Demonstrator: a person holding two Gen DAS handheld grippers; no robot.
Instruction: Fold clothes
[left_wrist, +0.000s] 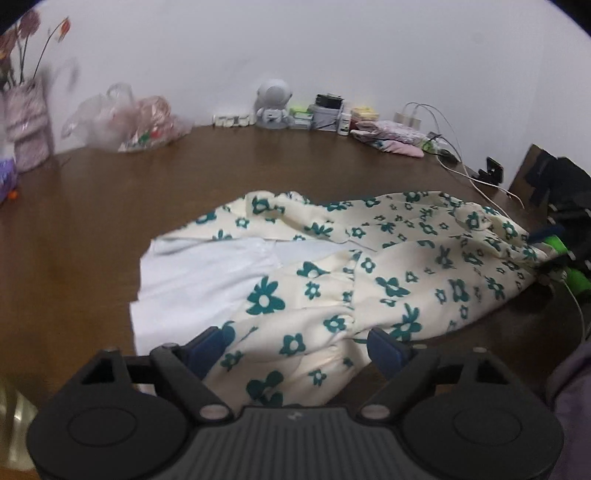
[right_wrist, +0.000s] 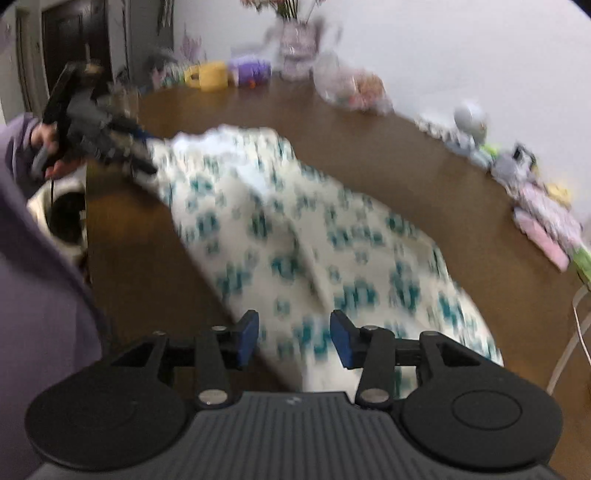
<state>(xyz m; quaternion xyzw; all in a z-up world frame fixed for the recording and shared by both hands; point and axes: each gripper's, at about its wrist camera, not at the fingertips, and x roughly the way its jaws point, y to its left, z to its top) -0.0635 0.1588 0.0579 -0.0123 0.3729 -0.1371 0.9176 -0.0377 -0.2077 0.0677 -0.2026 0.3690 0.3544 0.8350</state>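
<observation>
Lying on the table (left_wrist: 110, 192), the floral garment (left_wrist: 369, 266) sits beneath both open, empty hand-held grippers.

Left gripper (left_wrist: 297, 345): black linkage arms, silver pivot screws behind jaws, blue pads (left_wrist: 388, 349), ribbed grey housing further back (small logo at centre). Right gripper (right_wrist: 293, 338): same build. Person: purple sleeve (right_wrist: 40, 295).

Along the far edge of the brown table (left_wrist: 110, 206) a vase of flowers (left_wrist: 26, 122) stands at the left, with a clear plastic bag (left_wrist: 125, 122) of pink things just to its right. A grey astronaut figurine (left_wrist: 272, 105) stands near the middle beside small boxes and bottles (left_wrist: 325, 112). Far right lie folded pink cloths (left_wrist: 388, 138) and white cables (left_wrist: 476, 181).
</observation>
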